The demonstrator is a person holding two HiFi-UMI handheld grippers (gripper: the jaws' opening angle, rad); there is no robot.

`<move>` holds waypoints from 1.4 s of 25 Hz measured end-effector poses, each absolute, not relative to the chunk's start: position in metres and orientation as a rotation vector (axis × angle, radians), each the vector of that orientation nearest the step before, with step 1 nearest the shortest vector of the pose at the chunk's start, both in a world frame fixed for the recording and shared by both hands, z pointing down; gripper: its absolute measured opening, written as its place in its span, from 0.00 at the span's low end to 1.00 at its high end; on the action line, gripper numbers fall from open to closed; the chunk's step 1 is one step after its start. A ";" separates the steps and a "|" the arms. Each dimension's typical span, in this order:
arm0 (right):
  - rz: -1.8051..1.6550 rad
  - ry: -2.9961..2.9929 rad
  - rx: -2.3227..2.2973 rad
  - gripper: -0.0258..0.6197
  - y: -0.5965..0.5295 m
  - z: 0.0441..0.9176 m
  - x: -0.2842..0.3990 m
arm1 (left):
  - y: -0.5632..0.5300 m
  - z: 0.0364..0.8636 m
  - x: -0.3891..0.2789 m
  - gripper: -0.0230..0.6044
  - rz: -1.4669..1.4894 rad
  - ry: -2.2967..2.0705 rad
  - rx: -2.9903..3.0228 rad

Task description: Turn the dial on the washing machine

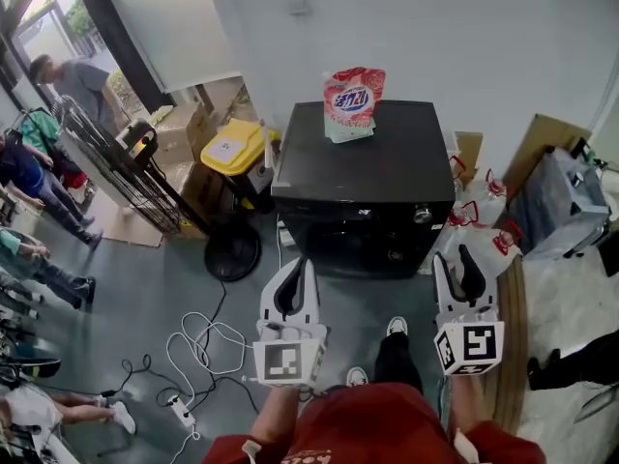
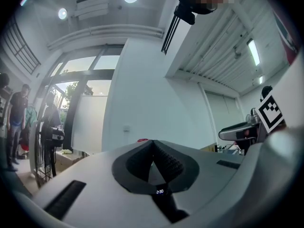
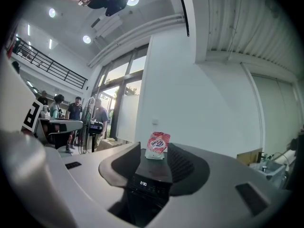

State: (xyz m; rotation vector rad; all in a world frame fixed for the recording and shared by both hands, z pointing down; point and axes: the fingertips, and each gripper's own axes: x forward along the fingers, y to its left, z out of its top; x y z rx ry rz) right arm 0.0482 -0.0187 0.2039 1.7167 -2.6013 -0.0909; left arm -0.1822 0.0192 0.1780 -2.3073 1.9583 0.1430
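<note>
A black front-loading washing machine (image 1: 358, 177) stands ahead of me against the white wall, with a red and white detergent bag (image 1: 353, 100) on its top. Its silver dial (image 1: 423, 216) sits at the right of the front panel. My left gripper (image 1: 302, 263) hovers low in front of the machine's left side, jaws shut on nothing; the left gripper view shows its pads meeting (image 2: 153, 142). My right gripper (image 1: 453, 256) is held below and right of the dial, apart from it. Its jaws (image 3: 154, 151) stand open, framing the machine's lit display (image 3: 143, 184) and the bag (image 3: 157, 145).
A yellow-lidded bin (image 1: 232, 148) and a round black fan base (image 1: 232, 249) stand left of the machine. Cables (image 1: 193, 351) trail over the floor. Red and white bags (image 1: 482, 216) and cardboard (image 1: 546, 138) are to the right. A wire rack (image 1: 116, 167) and several people are at left.
</note>
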 end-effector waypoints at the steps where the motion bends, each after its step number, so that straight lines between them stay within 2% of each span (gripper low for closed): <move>1: -0.091 -2.599 1.720 0.31 -0.018 0.203 0.049 | 0.020 0.178 -0.182 0.05 0.147 1.961 -2.308; 6: -0.064 -2.615 1.731 0.09 -0.016 0.203 0.051 | 0.019 0.179 -0.178 0.05 0.137 1.950 -2.305; 8: -0.067 -2.635 1.719 0.05 -0.014 0.204 0.048 | 0.020 0.181 -0.179 0.05 0.136 1.954 -2.305; 35: -0.022 -2.599 1.709 0.05 -0.027 0.220 0.039 | 0.017 0.195 -0.191 0.05 0.146 1.982 -2.307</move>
